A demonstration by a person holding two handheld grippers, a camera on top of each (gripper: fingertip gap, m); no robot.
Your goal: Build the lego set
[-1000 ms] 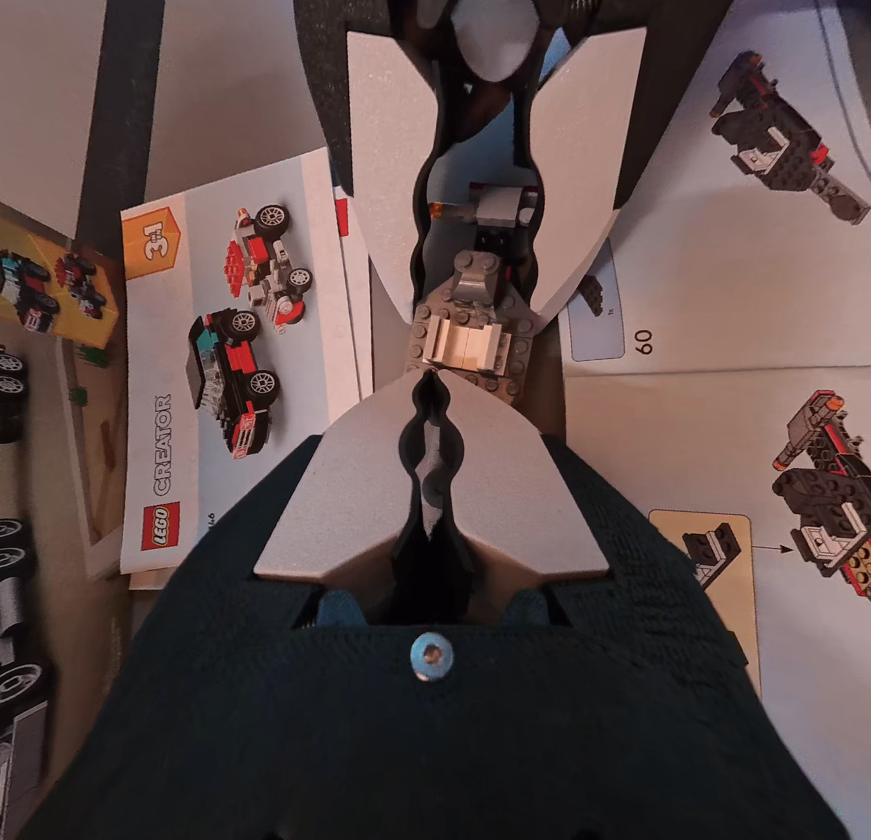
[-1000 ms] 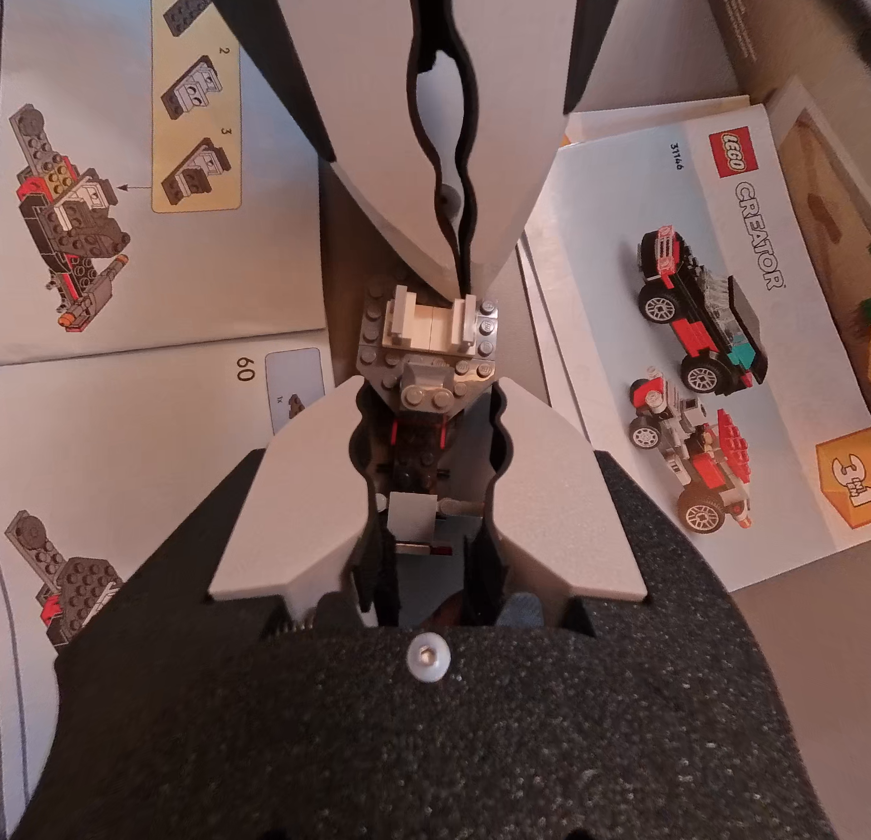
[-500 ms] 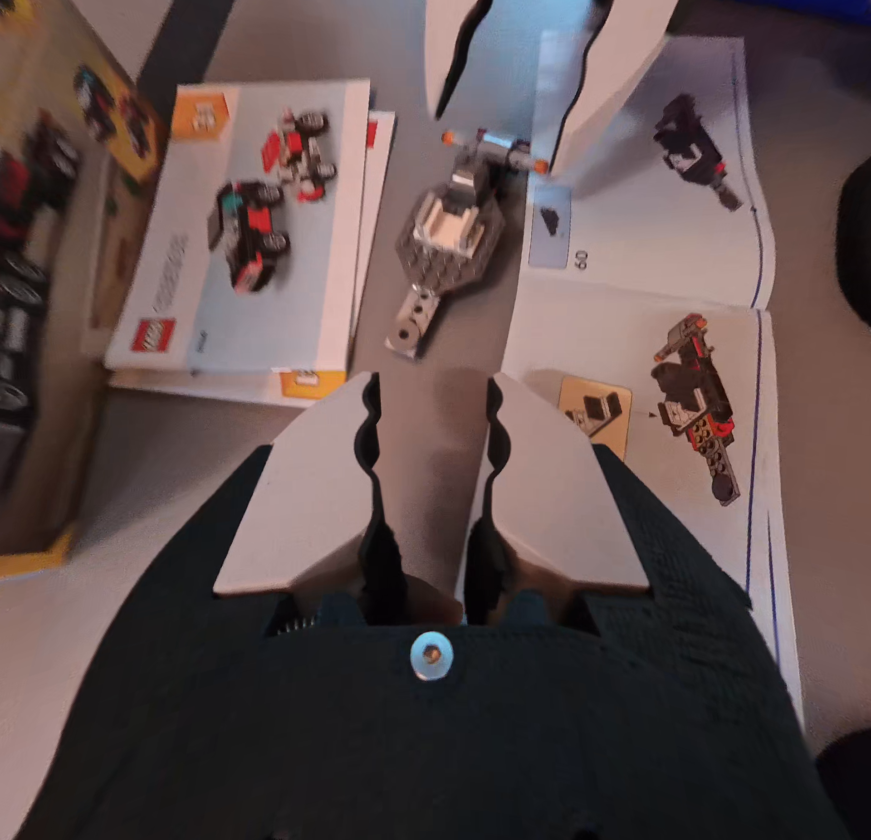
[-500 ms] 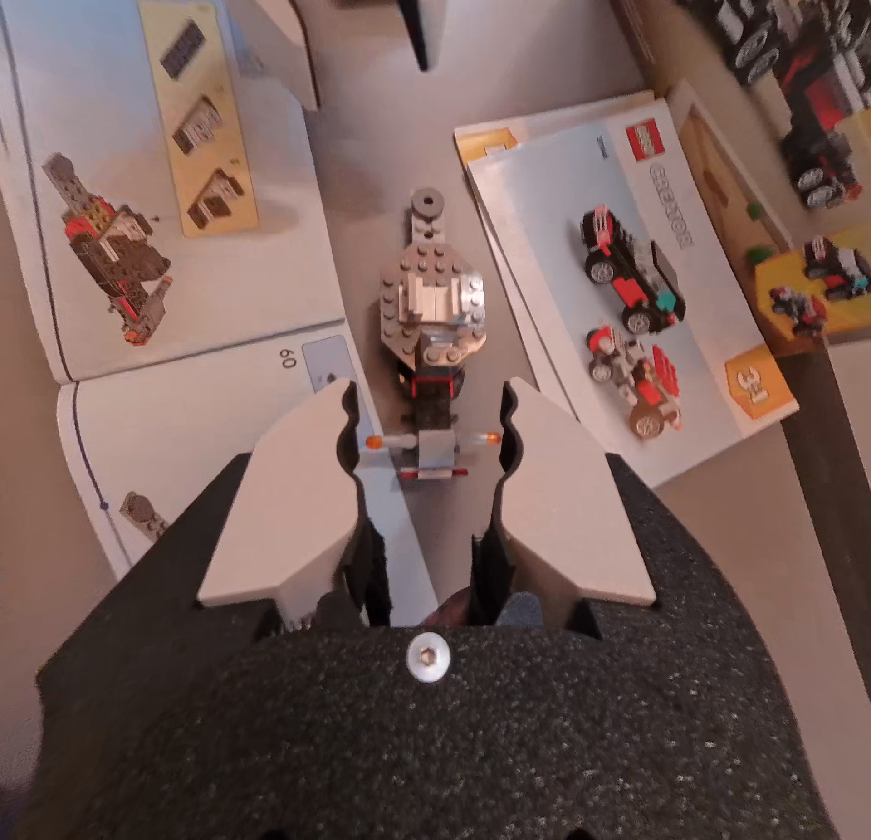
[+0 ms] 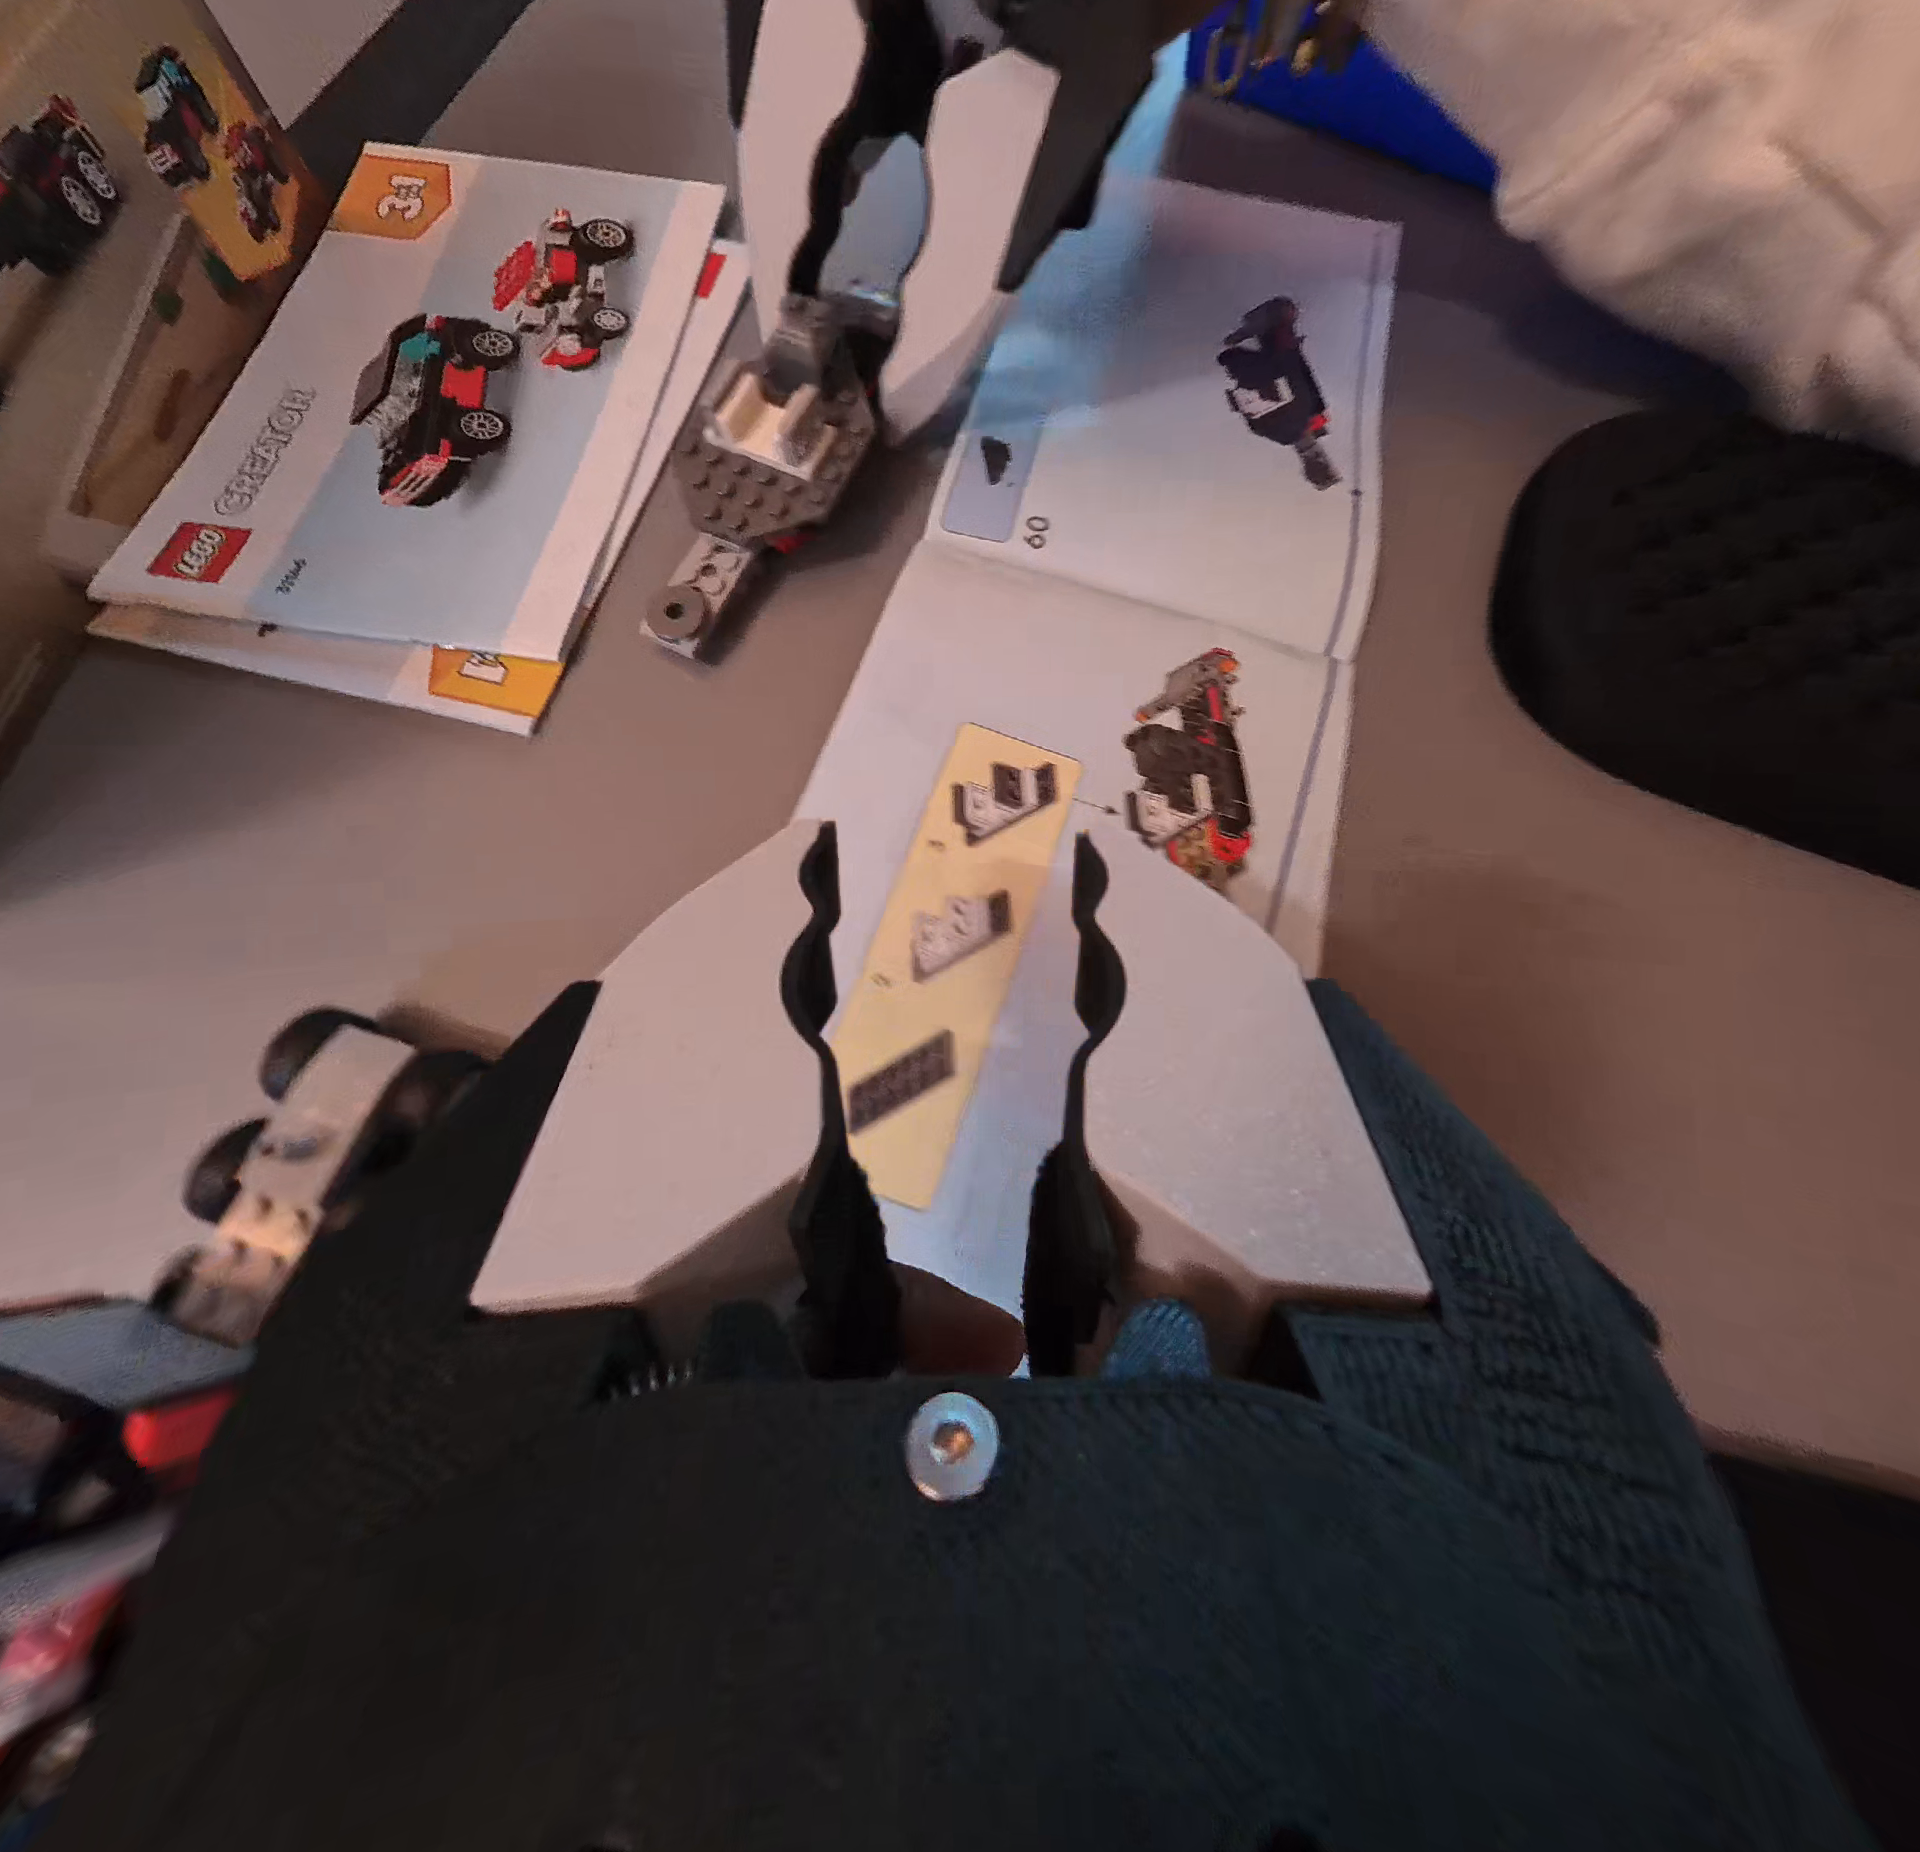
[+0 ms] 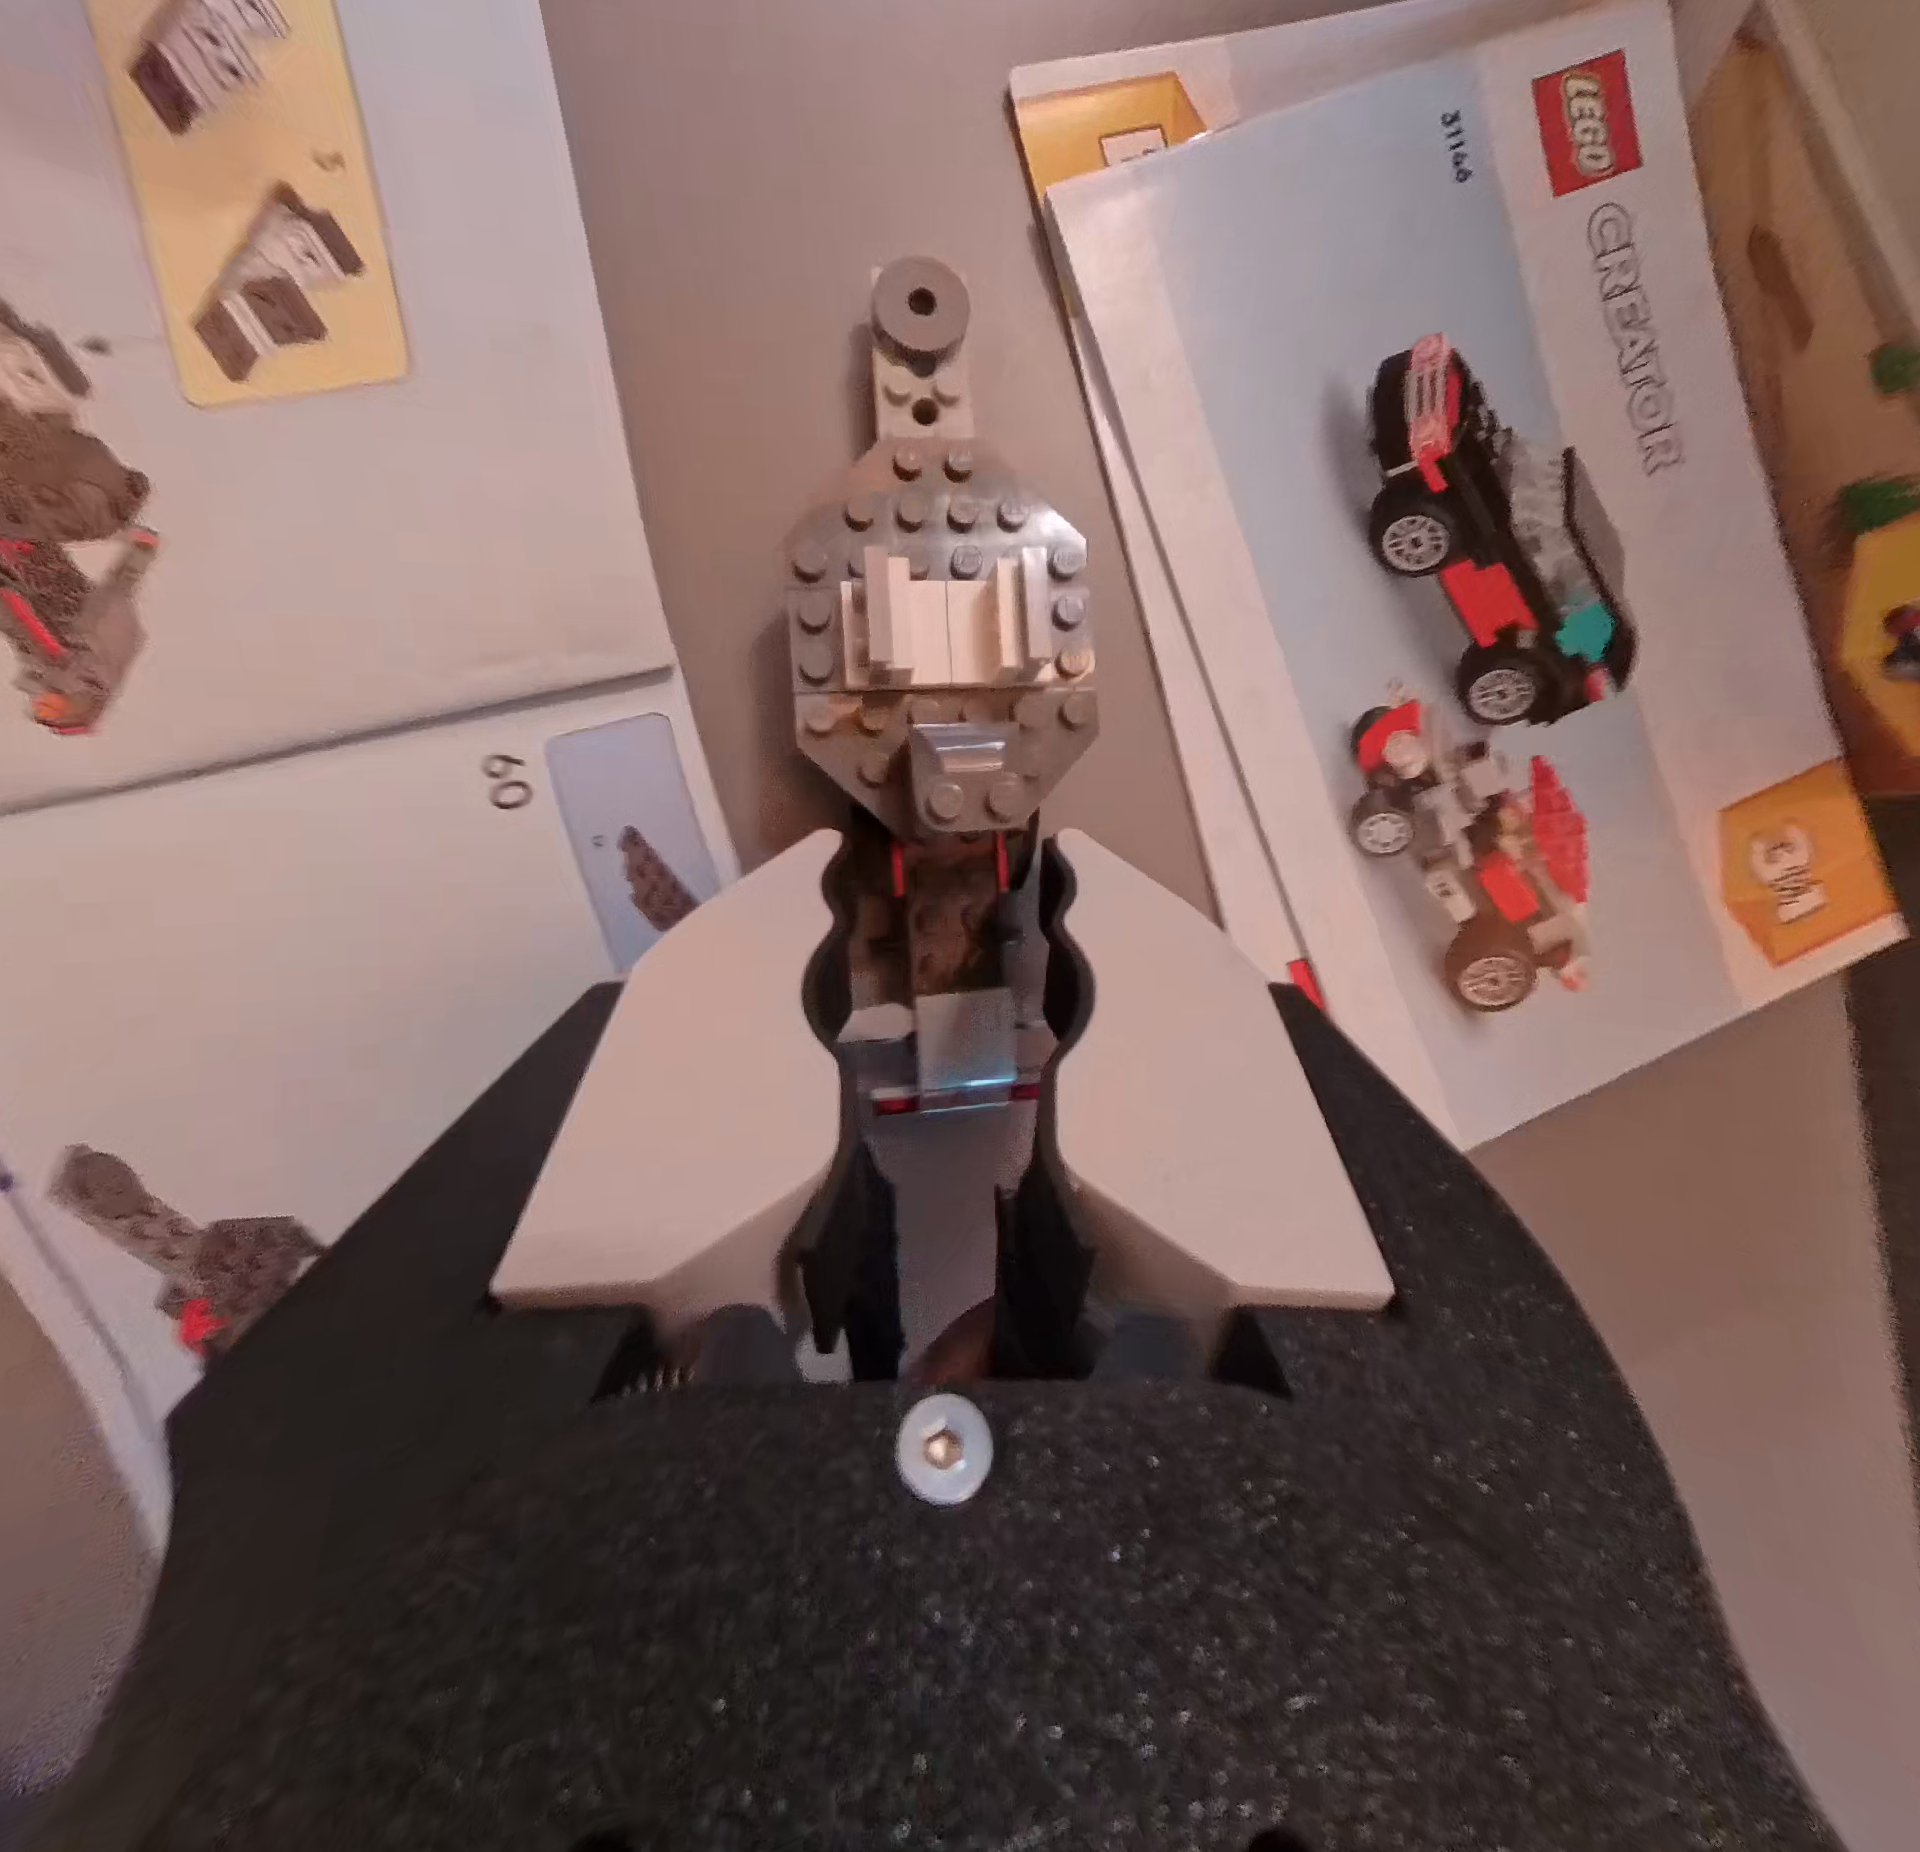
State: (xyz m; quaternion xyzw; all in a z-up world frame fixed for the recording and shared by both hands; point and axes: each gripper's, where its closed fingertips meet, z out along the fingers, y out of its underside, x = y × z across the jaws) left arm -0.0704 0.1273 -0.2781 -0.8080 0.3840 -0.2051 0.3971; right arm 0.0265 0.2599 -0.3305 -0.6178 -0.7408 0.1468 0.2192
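Lego model, rear between right jaws

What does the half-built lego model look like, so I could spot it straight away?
On the grey table, look in the gap between the open instruction book and the closed booklets. The lego model lies there: grey studded plate, white centre, round-holed tail.

Studded plastic model, glossy paper booklet, matt grey table.
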